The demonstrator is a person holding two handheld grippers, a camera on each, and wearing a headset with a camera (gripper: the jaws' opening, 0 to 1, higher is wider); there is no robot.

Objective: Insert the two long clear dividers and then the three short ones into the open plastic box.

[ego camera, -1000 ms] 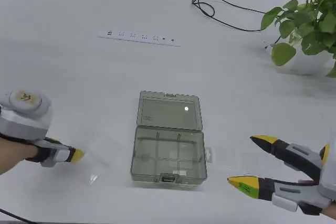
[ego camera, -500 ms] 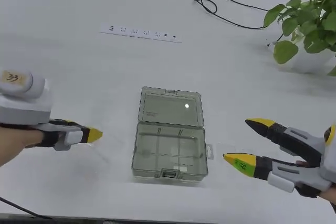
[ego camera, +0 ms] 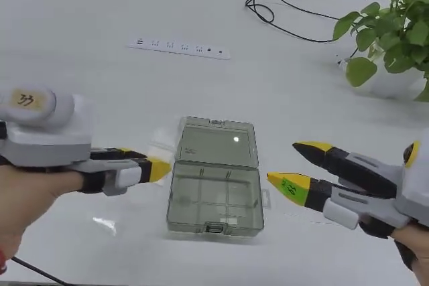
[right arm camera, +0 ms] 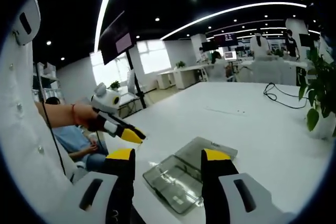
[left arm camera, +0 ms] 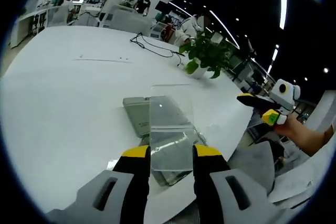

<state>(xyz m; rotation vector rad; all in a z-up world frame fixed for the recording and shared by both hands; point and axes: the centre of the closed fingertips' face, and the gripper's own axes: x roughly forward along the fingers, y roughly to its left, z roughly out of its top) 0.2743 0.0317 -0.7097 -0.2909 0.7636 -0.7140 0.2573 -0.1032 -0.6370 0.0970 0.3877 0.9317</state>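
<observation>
Head view: the open plastic box (ego camera: 214,192) lies near the middle of the tabletop's (ego camera: 100,98) front edge, its lid laid back flat toward the far edge; thin lines cross its tray, though whether they are dividers I cannot tell. In the left gripper view the left gripper (left arm camera: 168,153) has its jaws closed on the lower end of a clear divider (left arm camera: 170,124), which stands up from them over the box; the right gripper (ego camera: 295,163) hangs just right of the box, jaws spread wide with nothing between them. A small clear piece (ego camera: 266,197) lies against the box's right side; another (ego camera: 104,224) lies toward the front left corner. A power strip (ego camera: 179,48) lies farther back; a black cable (ego camera: 281,15) and a potted plant (ego camera: 392,25) are toward the far right corner.
</observation>
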